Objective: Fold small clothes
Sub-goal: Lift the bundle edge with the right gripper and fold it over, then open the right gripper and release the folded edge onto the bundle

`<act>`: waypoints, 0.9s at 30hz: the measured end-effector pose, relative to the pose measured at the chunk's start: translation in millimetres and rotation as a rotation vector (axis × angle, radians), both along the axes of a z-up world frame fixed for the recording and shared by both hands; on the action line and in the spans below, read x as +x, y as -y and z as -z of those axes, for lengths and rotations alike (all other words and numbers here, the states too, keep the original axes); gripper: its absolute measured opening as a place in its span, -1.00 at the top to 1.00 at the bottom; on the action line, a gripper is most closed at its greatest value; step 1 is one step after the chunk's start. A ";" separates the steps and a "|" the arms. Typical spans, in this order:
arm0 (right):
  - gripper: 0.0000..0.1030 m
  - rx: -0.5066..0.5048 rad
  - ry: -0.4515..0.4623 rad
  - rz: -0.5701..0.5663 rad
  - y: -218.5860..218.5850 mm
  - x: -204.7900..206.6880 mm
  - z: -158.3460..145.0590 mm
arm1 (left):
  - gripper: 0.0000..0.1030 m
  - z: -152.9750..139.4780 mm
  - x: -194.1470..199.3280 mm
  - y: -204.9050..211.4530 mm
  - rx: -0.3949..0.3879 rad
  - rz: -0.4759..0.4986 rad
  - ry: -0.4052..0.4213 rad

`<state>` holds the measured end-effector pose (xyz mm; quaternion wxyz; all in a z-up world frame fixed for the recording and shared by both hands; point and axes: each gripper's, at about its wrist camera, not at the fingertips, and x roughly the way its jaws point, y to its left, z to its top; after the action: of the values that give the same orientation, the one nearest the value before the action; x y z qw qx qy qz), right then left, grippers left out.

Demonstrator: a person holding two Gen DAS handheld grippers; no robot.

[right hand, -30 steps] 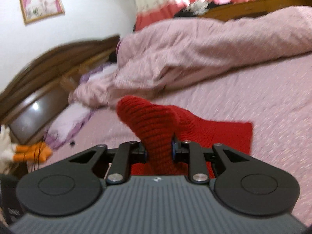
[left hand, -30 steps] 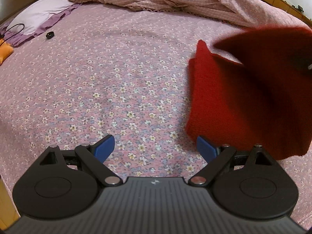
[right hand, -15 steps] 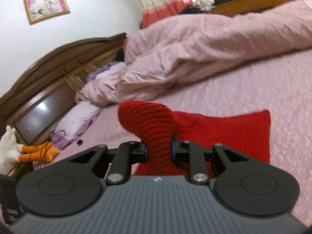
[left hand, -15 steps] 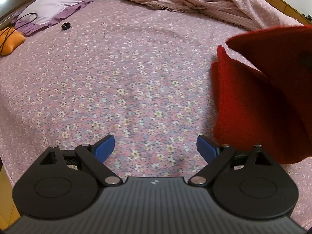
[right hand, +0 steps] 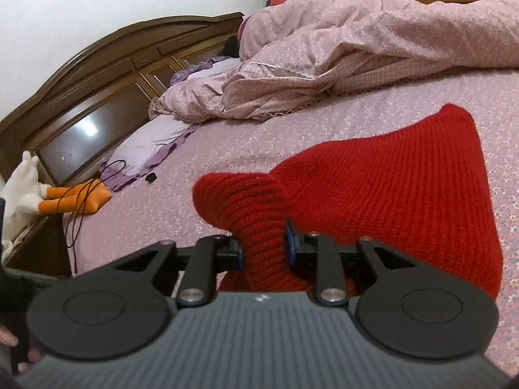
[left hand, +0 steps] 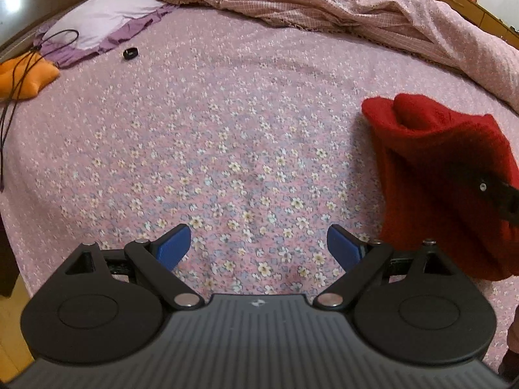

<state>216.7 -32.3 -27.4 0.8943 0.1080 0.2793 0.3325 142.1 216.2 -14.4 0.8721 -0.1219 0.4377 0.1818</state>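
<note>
A: On the bed (left hand: pixel 227 149), to the right of your left gripper (left hand: pixel 258 246), lies the red knit (left hand: pixel 447 175). Your left jaws stand wide with nothing between them, only flowered sheet.

B: And my right gripper (right hand: pixel 264 248)?

A: Your right jaws have a bunched fold of the knit (right hand: pixel 373 191) between the pads, raised off the sheet, and they are opening. The pads look to be touching the wool on both sides. The rest of the cloth fans out to the right and far side, draped down onto the bed.

B: Which hand is closer for the next move?

A: Your right, plainly; it is already on the cloth. From your left, the knit sits just beside the right finger, its long side running near to far. I'd judge you are laying the folded flap down, so your left would cross rightward to press or square the edge.

B: Anything in the way?

A: Nothing between. The quilt (left hand: pixel 356 3) is heaped along the far side, a pillow (left hand: pixel 103 16), cable (left hand: pixel 19 74) and orange toy (left hand: pixel 26 77) far left, all well apart from the knit.
</note>
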 end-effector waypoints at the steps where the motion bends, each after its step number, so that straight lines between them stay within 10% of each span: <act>1: 0.34 0.007 -0.006 -0.001 1.7 -0.5 -1.4 | -0.82 -2.3 0.0 -0.5 -0.001 0.002 0.006; 17: 0.00 0.103 -0.084 0.013 48.7 -41.8 -25.1 | -0.82 -58.3 16.5 36.2 0.052 0.138 0.100; 27: -0.04 0.151 -0.057 0.216 112.9 -42.7 -25.5 | -0.82 -60.0 56.5 72.2 -0.074 0.233 0.158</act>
<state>173.9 -145.1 -1.9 0.9059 0.2141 0.2657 0.2510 198.5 144.0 45.7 0.9139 -0.1166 0.3852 0.0530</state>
